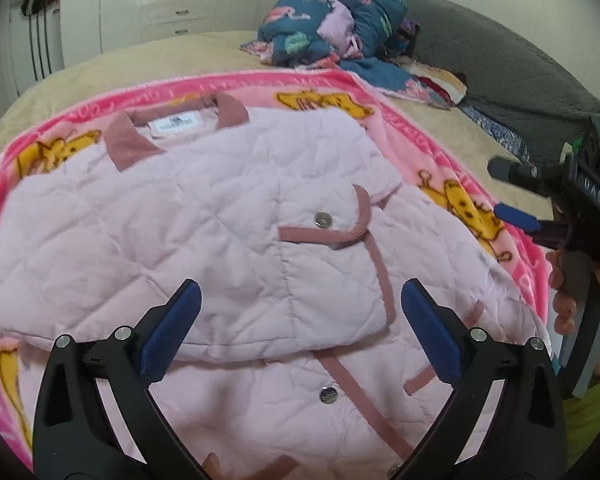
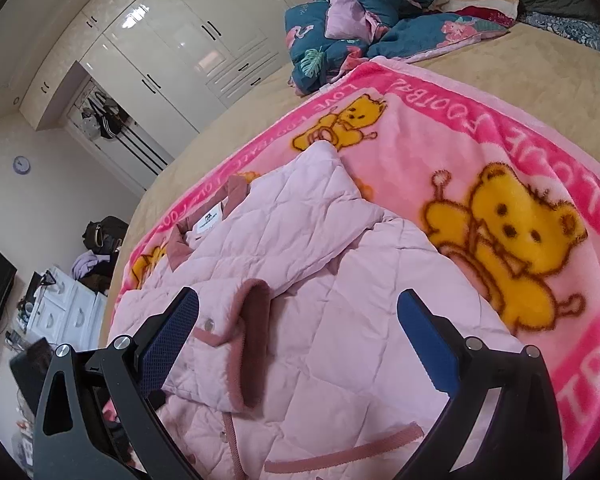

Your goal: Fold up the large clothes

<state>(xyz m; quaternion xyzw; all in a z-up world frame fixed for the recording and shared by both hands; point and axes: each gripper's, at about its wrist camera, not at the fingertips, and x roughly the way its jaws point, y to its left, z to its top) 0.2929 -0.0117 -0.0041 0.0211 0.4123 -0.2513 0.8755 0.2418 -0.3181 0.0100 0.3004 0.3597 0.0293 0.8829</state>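
Both claws hang over the pale pink quilted jacket, which lies partly folded on the pink bear blanket on the bed. The left gripper has its jaws spread wide, nothing between them; the folded edge runs just beneath its tips. The right gripper is spread too, the dusty-rose cuff below and between its fingers. Beyond its right finger lies bare blanket. A heaped quilt sits well ahead.

I see a pale pink diamond-quilted jacket with dusty-rose collar and trim. Under it, a pink fleece blanket printed with yellow bears. At one o'clock, a teal flamingo-print quilt. My gripper pads are blue.
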